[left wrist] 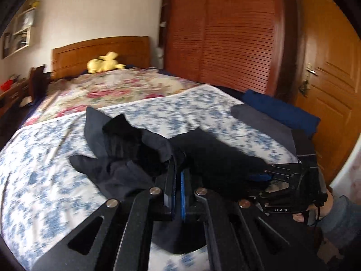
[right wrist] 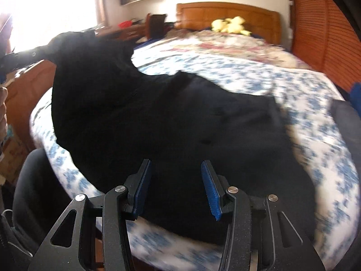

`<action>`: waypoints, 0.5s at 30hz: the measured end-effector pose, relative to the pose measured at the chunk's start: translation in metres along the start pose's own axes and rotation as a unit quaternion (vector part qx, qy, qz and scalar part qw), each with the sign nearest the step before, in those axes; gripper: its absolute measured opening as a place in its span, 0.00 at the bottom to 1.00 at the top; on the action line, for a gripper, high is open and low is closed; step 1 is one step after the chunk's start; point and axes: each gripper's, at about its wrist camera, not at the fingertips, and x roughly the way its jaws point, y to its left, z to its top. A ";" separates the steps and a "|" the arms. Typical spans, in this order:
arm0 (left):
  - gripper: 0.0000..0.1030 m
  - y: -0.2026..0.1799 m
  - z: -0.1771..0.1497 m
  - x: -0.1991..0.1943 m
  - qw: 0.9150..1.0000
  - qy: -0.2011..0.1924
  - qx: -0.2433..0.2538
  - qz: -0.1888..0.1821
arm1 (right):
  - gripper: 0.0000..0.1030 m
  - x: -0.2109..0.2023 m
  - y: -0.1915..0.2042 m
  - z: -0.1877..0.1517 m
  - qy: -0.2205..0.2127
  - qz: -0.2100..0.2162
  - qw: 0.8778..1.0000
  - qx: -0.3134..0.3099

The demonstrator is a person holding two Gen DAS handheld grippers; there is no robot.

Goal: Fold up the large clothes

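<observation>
A large black garment point(right wrist: 203, 122) lies on the blue-and-white bedsheet point(right wrist: 304, 103). One end of it is lifted off the bed at the left. My left gripper point(left wrist: 178, 164) is shut on a bunched edge of the garment point(left wrist: 135, 149), and the cloth hangs crumpled ahead of its fingers. In the right wrist view the left gripper point(right wrist: 45, 48) holds that raised end up high at the far left. My right gripper point(right wrist: 176, 161) stands open just above the flat near part of the garment, its blue pads point(right wrist: 211, 187) apart. It also shows at the right in the left wrist view point(left wrist: 261, 177), held by a hand point(left wrist: 325, 205).
A floral quilt point(left wrist: 108, 88) and a yellow plush toy point(left wrist: 103, 64) lie near the wooden headboard point(left wrist: 101, 49). Grey folded cloth point(left wrist: 264, 122) and blue folded cloth point(left wrist: 282, 108) sit at the bed's right edge. A slatted wardrobe point(left wrist: 225, 33) and a door point(left wrist: 327, 79) stand to the right.
</observation>
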 end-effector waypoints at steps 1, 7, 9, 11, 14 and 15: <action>0.00 -0.007 0.003 0.007 1.000 0.002 -0.001 -0.013 | 0.43 -0.006 -0.006 -0.002 -0.003 -0.006 1.000 0.005; 0.00 -0.050 0.013 0.053 0.997 0.025 -0.007 -0.077 | 0.43 -0.037 -0.054 -0.024 -0.007 -0.034 0.998 0.051; 0.00 -0.064 0.011 0.069 0.995 0.037 -0.006 -0.090 | 0.43 -0.047 -0.064 -0.029 -0.009 -0.036 0.998 0.057; 0.00 -0.077 0.005 0.085 0.994 0.058 0.000 -0.092 | 0.43 -0.056 -0.068 -0.031 -0.012 -0.044 0.998 0.054; 0.00 -0.086 -0.001 0.101 0.994 0.075 0.015 -0.080 | 0.43 -0.070 -0.078 -0.035 -0.020 -0.053 0.997 0.055; 0.00 -0.086 -0.002 0.101 0.994 0.077 0.017 -0.078 | 0.43 -0.074 -0.081 -0.035 -0.024 -0.056 0.996 0.058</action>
